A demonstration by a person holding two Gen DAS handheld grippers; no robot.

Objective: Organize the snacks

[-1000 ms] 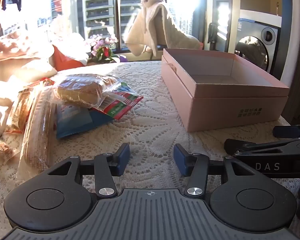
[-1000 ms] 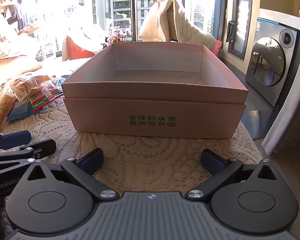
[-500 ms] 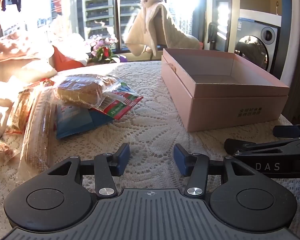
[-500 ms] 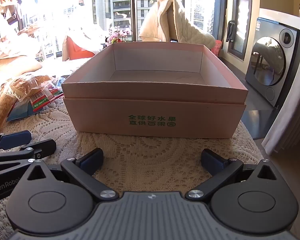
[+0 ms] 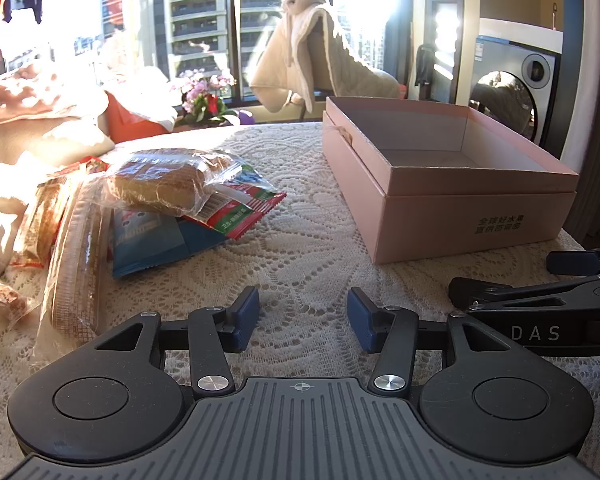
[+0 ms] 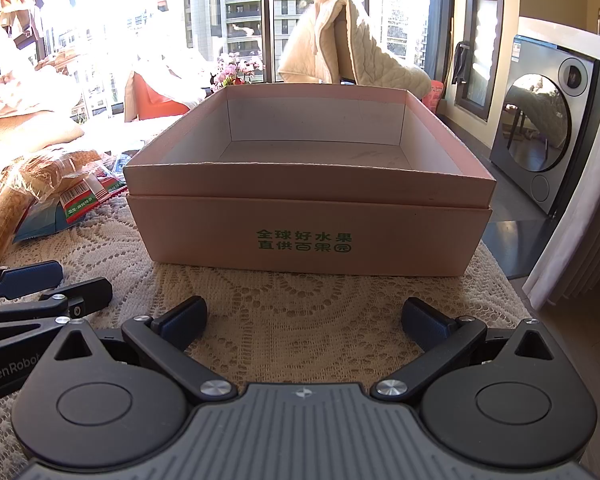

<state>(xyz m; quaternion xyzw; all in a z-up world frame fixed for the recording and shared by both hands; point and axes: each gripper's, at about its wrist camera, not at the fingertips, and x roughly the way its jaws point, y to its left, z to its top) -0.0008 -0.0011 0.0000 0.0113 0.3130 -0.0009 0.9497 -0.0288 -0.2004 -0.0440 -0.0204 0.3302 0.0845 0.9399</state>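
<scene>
A pile of snacks lies at the left of the lace-covered table: a clear-wrapped bread bun on a red-green packet, a blue packet and a long wafer pack. An empty pink box stands to the right; it fills the right wrist view. My left gripper is open and empty, low over the cloth in front of the snacks. My right gripper is open wide and empty, in front of the box.
The table's right edge drops off beside the box, with a washing machine beyond. A chair with a cream blanket and flowers stand behind the table. Bedding lies at far left.
</scene>
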